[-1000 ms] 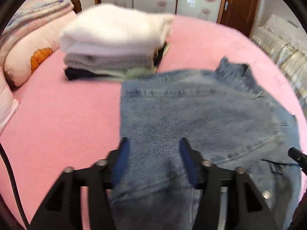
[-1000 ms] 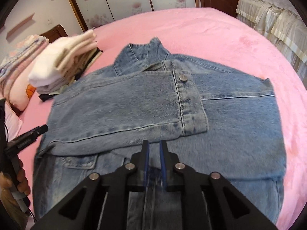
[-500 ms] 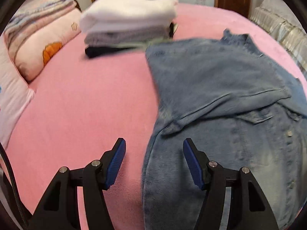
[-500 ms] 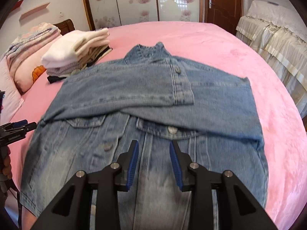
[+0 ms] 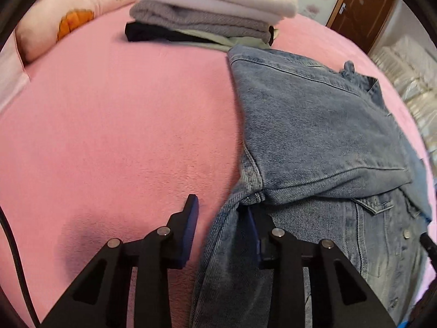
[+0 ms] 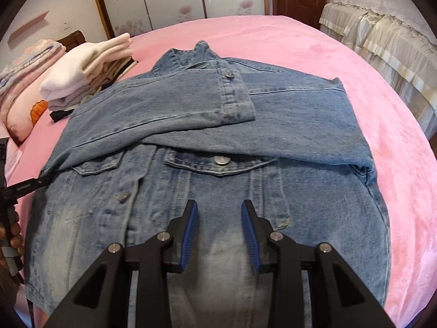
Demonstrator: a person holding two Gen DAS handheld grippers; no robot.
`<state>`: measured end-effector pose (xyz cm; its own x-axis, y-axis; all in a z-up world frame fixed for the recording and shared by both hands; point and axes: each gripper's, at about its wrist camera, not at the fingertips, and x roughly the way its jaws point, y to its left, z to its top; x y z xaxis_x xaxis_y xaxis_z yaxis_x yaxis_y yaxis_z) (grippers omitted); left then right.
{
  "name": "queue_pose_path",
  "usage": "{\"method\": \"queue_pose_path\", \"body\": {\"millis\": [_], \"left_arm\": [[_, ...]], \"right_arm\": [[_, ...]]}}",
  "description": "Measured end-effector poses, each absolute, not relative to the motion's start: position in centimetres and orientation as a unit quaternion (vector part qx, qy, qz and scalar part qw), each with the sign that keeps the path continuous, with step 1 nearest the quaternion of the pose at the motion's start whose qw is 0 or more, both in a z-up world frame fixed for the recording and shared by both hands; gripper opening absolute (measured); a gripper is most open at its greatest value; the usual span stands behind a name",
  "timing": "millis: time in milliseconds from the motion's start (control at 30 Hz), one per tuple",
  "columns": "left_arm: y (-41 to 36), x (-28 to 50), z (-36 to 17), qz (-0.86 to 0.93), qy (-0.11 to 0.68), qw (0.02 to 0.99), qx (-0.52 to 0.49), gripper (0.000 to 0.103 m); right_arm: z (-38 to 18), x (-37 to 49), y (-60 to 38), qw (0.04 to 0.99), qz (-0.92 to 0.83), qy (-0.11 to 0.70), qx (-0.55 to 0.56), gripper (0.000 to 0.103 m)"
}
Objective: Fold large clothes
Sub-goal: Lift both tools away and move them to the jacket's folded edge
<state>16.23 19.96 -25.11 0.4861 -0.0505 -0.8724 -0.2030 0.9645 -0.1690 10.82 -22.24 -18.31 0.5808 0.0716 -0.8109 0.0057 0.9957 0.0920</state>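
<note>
Across the pink bed (image 6: 300,41) lies the denim jacket (image 6: 273,186), front side up, collar toward the far end and both sleeves folded over the chest, the upper sleeve's buttoned cuff (image 6: 235,95) resting on top. My right gripper (image 6: 220,231) hangs over the lower front of the jacket, near the button placket, its blue-padded fingers (image 6: 189,229) parted with nothing between them (only bare denim shows in the gap below). My left gripper (image 5: 222,235) is at the jacket's left side edge, just below where the folded sleeve meets the body; its jaws have just been closing, and the edge of the denim stands bunched between them. One pad (image 5: 252,235) lies against the fabric, while the other finger (image 5: 188,232) stands apart from it over the pink cover, so I would call that grip not closed on the cloth. From the right wrist view, my left hand (image 6: 11,235) shows at the frame's edge, wrapped around its tool's handle. Beyond the jacket's left shoulder sits a stack of folded clothes (image 5: 207,8), white on top, grey and dark beneath, near a pink pillow (image 5: 68,19).
</note>
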Motion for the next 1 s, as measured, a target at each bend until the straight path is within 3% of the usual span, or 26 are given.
{"method": "queue_pose_path", "body": {"millis": [267,500,533,667,1000], "left_arm": [[18.6,16.2,-25.7,0.051,0.496,0.864,-0.07,0.033],[16.9,15.2,-22.5,0.074,0.497,0.864,-0.041,0.036],[16.5,14.8,-21.3,0.07,0.489,0.869,-0.042,0.038],[14.4,12.7,-16.8,0.065,0.451,0.889,-0.034,0.067],[10.4,6.0,-7.4,0.035,0.409,0.91,-0.054,0.076]], "right_arm": [[-19.6,10.7,-24.4,0.884,0.0,0.466,0.043,0.034],[-17.6,10.1,-24.2,0.885,0.004,0.463,0.056,0.034],[-16.8,9.8,-24.1,0.888,0.005,0.456,0.058,0.034],[-13.8,8.6,-23.8,0.898,0.009,0.435,0.061,0.033],[-5.5,1.6,-24.6,0.927,0.016,0.368,0.076,0.034]]}}
